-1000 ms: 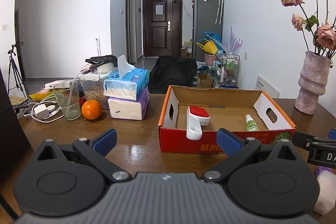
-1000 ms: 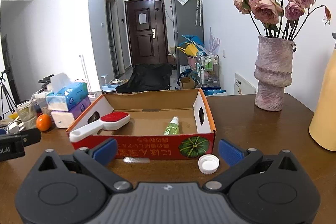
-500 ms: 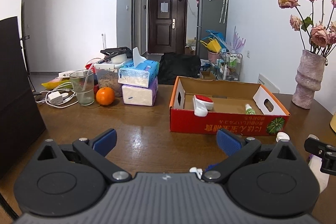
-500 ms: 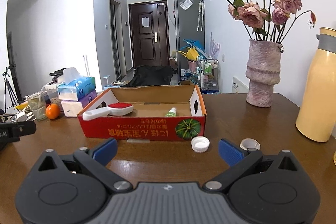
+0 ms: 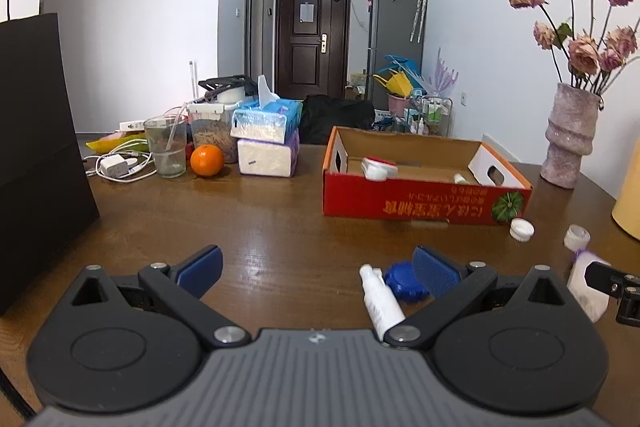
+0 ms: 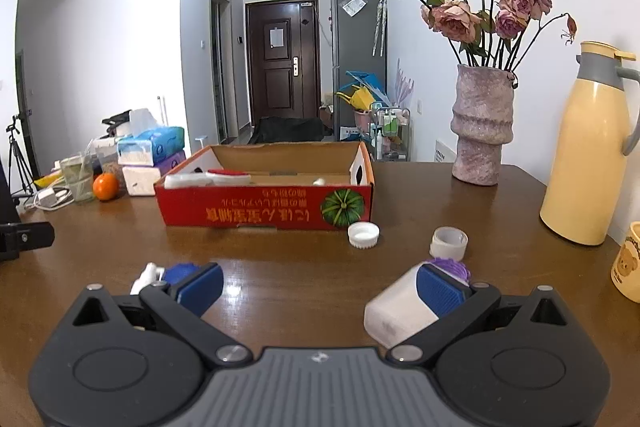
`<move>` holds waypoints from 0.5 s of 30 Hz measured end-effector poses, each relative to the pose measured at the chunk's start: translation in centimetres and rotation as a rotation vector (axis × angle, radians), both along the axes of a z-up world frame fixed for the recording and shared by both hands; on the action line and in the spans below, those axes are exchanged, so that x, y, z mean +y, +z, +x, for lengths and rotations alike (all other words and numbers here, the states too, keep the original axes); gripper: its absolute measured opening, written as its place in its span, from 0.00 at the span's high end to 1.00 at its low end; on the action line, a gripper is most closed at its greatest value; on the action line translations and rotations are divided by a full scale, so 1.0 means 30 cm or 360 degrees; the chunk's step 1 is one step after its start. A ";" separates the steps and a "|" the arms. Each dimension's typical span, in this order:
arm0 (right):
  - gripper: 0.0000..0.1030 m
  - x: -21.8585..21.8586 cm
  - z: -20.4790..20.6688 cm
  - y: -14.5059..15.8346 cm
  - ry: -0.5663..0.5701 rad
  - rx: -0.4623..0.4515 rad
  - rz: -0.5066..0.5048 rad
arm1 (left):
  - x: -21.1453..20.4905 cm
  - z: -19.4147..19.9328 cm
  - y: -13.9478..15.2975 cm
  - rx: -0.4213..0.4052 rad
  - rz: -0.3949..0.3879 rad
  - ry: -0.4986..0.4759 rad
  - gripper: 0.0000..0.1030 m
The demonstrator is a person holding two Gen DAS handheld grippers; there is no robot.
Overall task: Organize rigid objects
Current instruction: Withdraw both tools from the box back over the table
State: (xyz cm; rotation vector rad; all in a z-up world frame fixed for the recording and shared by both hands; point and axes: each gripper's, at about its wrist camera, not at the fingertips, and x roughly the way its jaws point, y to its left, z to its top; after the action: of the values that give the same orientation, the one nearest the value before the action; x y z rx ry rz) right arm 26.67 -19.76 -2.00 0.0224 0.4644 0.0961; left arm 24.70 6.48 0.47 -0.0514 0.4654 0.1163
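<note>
A dark, glossy wooden table (image 5: 280, 227) fills the foreground, in a white-walled room with a dark brown door (image 5: 312, 35) at the end of a hallway and a grey refrigerator (image 6: 358, 63) beside it. Both grippers hover low over the near edge. The left gripper (image 5: 316, 267) is released, jaws wide apart; a small white bottle (image 5: 380, 301) and a blue cap (image 5: 402, 281) lie just inside its right finger. The right gripper (image 6: 320, 287) is likewise spread and empty, with a white bottle with a purple cap (image 6: 400, 307) lying against its right finger. Beyond them stands a red cardboard box (image 6: 264, 213) holding a white brush with a red pad (image 5: 376, 167) and a small bottle (image 5: 461, 179). A white cap (image 6: 363, 235) sits just in front of the box, and a white ring-shaped lid (image 6: 449, 242) near it. A stone-like vase of dried roses (image 6: 480, 135) and a yellow thermos jug (image 6: 588, 147) stand to the right; tissue packs (image 5: 268, 139), an orange (image 5: 206, 160) and a glass (image 5: 165, 147) stand to the left.
</note>
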 end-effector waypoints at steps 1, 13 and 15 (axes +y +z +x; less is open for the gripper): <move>0.00 0.000 -0.012 -0.008 0.0006 0.0005 -0.0008 | 0.001 -0.008 -0.010 0.0005 0.0002 -0.0008 0.00; 0.00 -0.014 -0.078 -0.099 0.0020 0.0089 -0.0026 | -0.019 -0.057 -0.135 0.0120 0.0062 -0.0068 0.00; 0.00 -0.019 -0.083 -0.115 0.0013 0.0093 -0.0032 | -0.019 -0.062 -0.158 0.0143 0.0054 -0.0085 0.00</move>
State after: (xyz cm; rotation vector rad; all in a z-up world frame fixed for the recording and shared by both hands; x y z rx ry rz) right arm 24.20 -20.32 -5.44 0.0033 0.5239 0.0993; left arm 22.85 5.92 -4.28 -0.0001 0.5542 0.0742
